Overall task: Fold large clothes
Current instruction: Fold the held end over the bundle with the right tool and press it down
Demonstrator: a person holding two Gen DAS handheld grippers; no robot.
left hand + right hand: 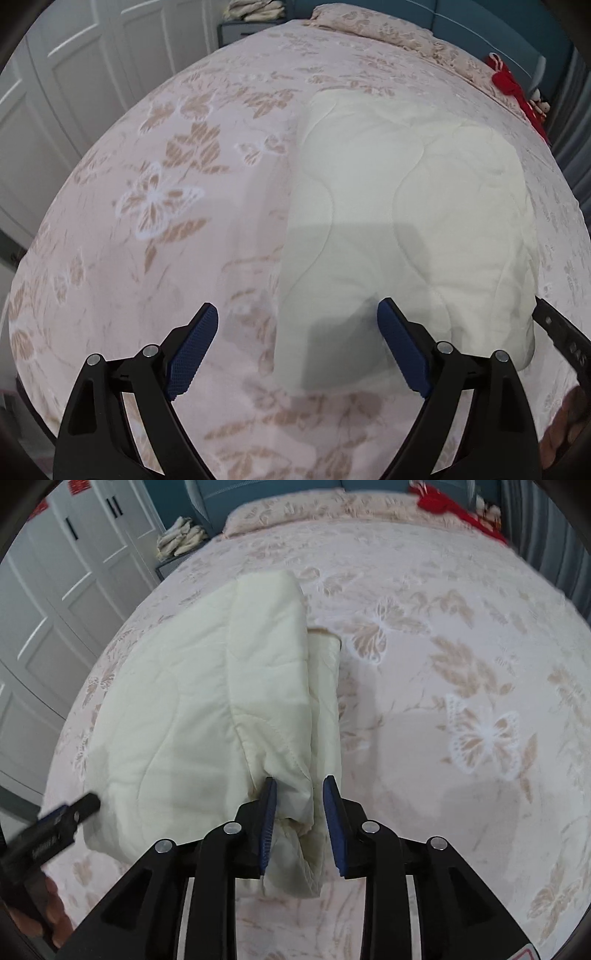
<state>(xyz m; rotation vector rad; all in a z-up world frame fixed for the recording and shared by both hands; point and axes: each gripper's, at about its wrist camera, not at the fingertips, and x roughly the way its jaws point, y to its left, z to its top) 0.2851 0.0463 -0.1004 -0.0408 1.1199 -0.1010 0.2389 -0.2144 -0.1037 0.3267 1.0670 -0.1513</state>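
Bedspread (pixel 461 664) open right of folded quilt (pixel 192 701); red cloth (pixel 450 506) far
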